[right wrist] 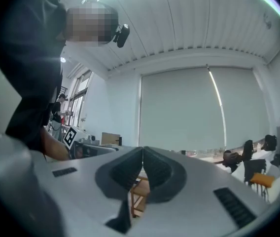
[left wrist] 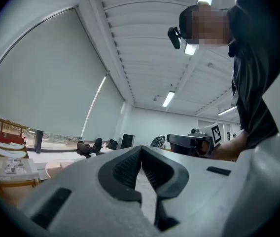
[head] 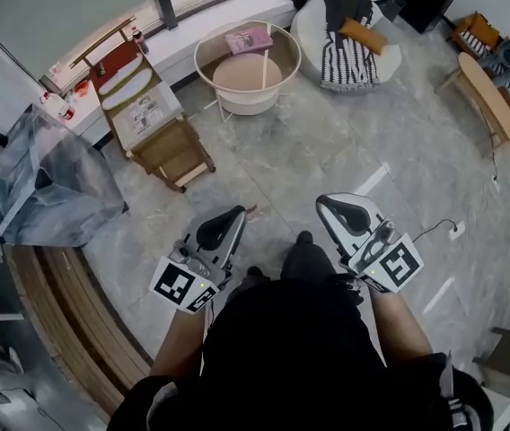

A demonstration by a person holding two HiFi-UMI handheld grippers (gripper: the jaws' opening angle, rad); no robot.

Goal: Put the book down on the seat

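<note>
The person stands on the grey floor (head: 327, 142) and holds both tools out in front, well away from the furniture. The left gripper (head: 235, 215) has its jaws pressed tight together, and nothing is between them. The right gripper (head: 329, 205) is the same: jaws closed all the way, holding nothing.

A pink book (head: 249, 39) lies flat on the round table (head: 203, 54), far ahead of the person. Just beside the table, on its right, is a round white seat (head: 309, 21). A striped blanket (head: 345, 61) and an orange cushion (head: 363, 34) lie on it. The book is not on that seat.

On the left of the table stands a wooden chair (head: 174, 146). Something flat with pictures (head: 145, 111) lies on its seat; I cannot tell if it is a book or just a paper.
</note>
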